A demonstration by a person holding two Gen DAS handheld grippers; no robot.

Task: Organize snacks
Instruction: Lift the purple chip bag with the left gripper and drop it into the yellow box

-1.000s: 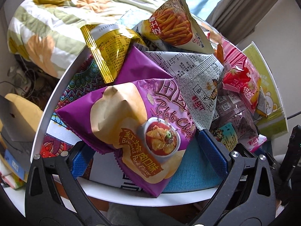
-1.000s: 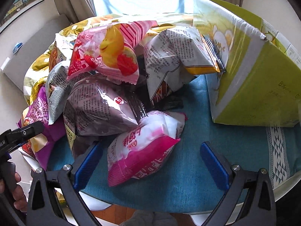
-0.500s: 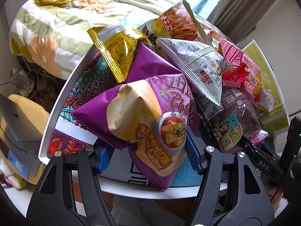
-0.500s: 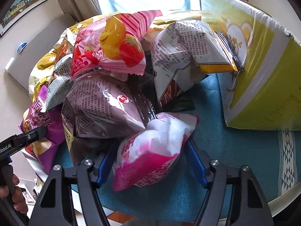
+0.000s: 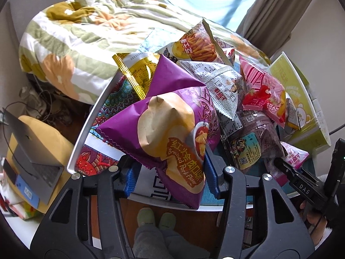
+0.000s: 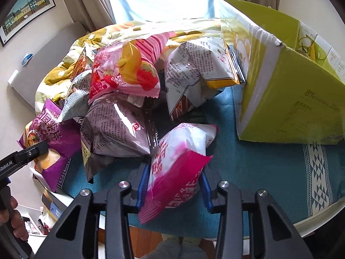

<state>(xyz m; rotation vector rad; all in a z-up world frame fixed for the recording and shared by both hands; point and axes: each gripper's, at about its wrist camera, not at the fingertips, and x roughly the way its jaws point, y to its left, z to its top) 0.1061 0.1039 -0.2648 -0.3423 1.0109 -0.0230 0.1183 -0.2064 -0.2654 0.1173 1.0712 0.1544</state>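
My left gripper (image 5: 170, 173) is closing, pads pressing the purple chip bag (image 5: 168, 129) at the near table edge (image 5: 86, 133). My right gripper (image 6: 173, 182) clamps the pink-and-white snack bag (image 6: 176, 164) on the teal cloth (image 6: 258, 172), beside the snack pile and near the green box (image 6: 286, 99).

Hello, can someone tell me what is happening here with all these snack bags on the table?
A person is sorting a pile of snack bags on a round table with a teal cloth, holding a gripper in each hand. The left gripper is closing on a purple potato chip bag. The right gripper is shut on a pink and white snack bag. A green cardboard box stands open beside the pile.
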